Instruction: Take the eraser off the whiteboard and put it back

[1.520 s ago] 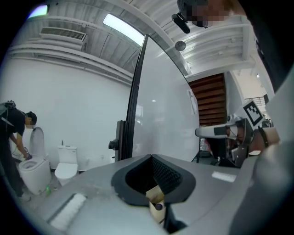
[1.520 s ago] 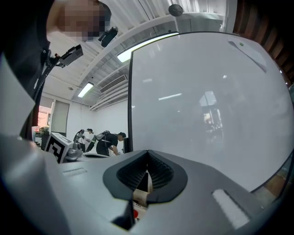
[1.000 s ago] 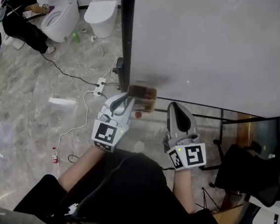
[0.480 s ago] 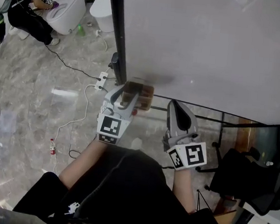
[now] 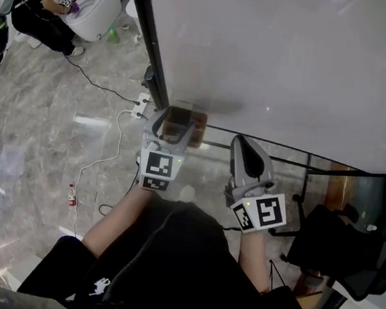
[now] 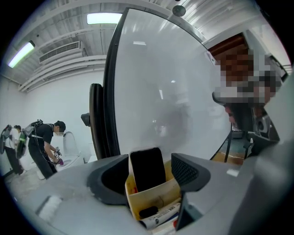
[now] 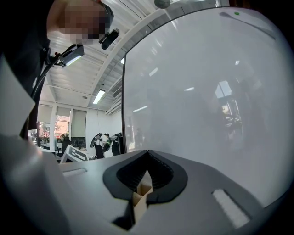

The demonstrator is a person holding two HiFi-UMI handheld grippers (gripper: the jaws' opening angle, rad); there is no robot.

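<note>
1. Left gripper (image 6: 151,170): jaws opening, pads clear of the eraser (image 6: 146,166) standing between them. Reads as a release, with the eraser already back in its place.
2. Right gripper (image 7: 147,167): jaws clenched tip to tip on nothing, held beside the work and apart from it, apparently just kept out of the way. Shows a small tan piece under the tips, possibly part of the gripper itself.
3. Eraser: upright, dark face outward, lower end tucked inside the tan holder (image 6: 154,195). Leans on the holder's wall and so needs no grip.
4. Holder: mounted at the lower corner of the whiteboard (image 6: 174,82), just beside the black frame (image 6: 109,105). Also carries markers (image 6: 161,216) low down, beneath the eraser.
5. By judgement, puts the return step all but done. Leaves only a straight retreat of the left jaws, without snagging the holder's rim.
6. Farthest: grey floor (image 5: 37,134) and a person (image 5: 38,0) bent over a toilet, unconnected to the task.
</note>
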